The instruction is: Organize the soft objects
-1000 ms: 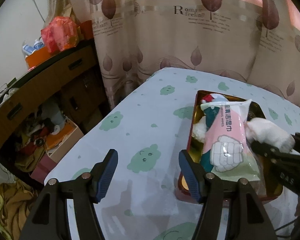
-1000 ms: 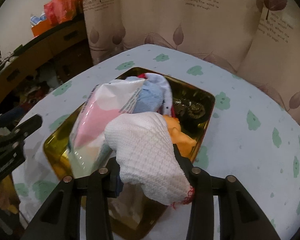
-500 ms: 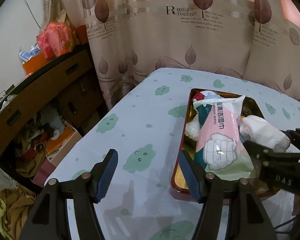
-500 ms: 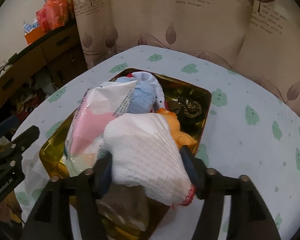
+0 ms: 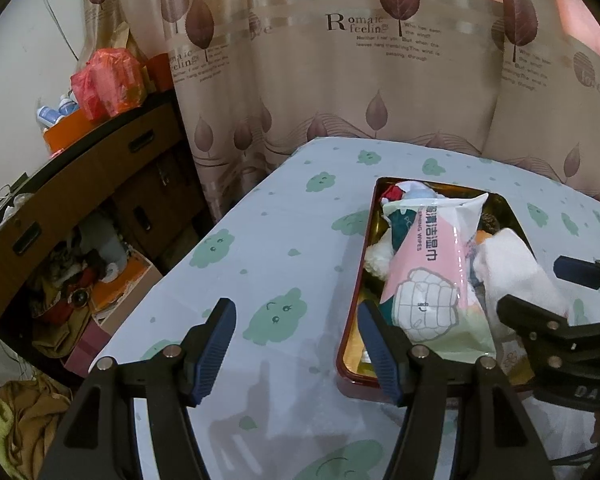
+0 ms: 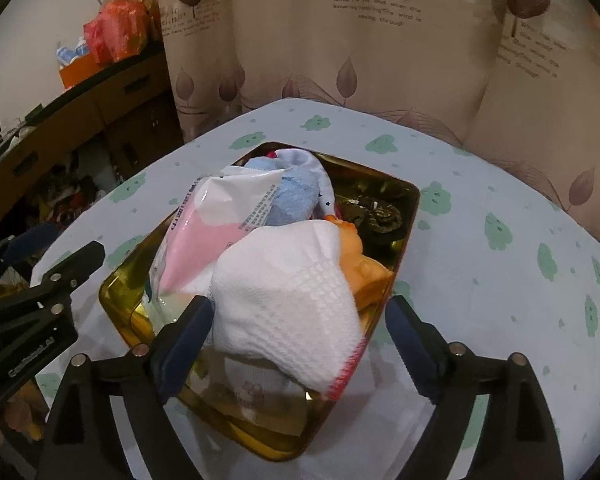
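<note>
White knit cloth [image 6: 288,300] lies atop the pile in the gold tray [image 6: 410,200], beside the wipes pack [image 6: 216,220]. Left gripper [image 5: 296,344] waits over the worktop [image 5: 284,248], jaws apart and empty. Right gripper [image 6: 298,344] jaws have just been opening, cloth loose between them, apparently released.

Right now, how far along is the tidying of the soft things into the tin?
Done: the wipes pack, blue sock and orange toy lie piled in the tin. In hand: nothing; the right gripper has just been opening, leaving the white cloth on the pile between its jaws. The left gripper is open, empty. Left: backing away; no loose soft things show on the table.
</note>
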Available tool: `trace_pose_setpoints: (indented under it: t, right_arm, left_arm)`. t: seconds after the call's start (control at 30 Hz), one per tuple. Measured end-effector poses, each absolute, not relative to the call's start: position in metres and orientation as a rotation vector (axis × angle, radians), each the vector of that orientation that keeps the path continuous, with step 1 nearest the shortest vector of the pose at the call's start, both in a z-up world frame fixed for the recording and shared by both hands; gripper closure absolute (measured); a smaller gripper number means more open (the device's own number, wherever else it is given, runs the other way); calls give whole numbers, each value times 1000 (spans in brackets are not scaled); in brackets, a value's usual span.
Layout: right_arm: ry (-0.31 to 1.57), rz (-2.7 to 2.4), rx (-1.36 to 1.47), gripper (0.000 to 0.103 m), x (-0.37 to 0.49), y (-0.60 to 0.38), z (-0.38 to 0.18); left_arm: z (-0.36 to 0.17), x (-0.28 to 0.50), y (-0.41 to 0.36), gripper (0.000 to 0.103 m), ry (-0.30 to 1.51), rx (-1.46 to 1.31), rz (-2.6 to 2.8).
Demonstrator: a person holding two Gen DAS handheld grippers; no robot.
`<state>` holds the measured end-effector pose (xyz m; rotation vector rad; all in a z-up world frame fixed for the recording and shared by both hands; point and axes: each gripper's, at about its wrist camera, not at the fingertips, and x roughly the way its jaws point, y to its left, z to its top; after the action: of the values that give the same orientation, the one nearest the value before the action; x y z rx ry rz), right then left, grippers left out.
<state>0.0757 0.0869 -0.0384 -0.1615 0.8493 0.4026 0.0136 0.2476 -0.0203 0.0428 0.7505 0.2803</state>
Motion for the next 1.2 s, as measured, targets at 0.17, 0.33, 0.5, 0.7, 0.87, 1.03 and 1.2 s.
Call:
trace_pose_setpoints:
  t: [0.17,0.33,0.5,0.7,0.87,1.03,1.2]
  right_arm:
    - [836,393,-117,12,64,76,-33]
    - [831,383,-106,9,53,70,-29]
    - [825,382,-94,7,36,65,-24]
    - [809,329,-44,7,17,56,-25]
    - [801,302,-76,7,11,54,-28]
    - [825,316,-76,7,11,56,-34]
    - [836,326,-77,7,10,58,-37]
  left_arm:
    - [-21,13,246,38,749,51,280]
    - [-20,12,244,38,744,52,278]
    - [-20,12,240,38,755,57,267]
    - [-20,10,233,38,748,68,256]
    - [-20,9,228,38,749,78,242]
    - [-21,9,225,38,752,84,236]
    - [-20,8,223,38,751,82,231]
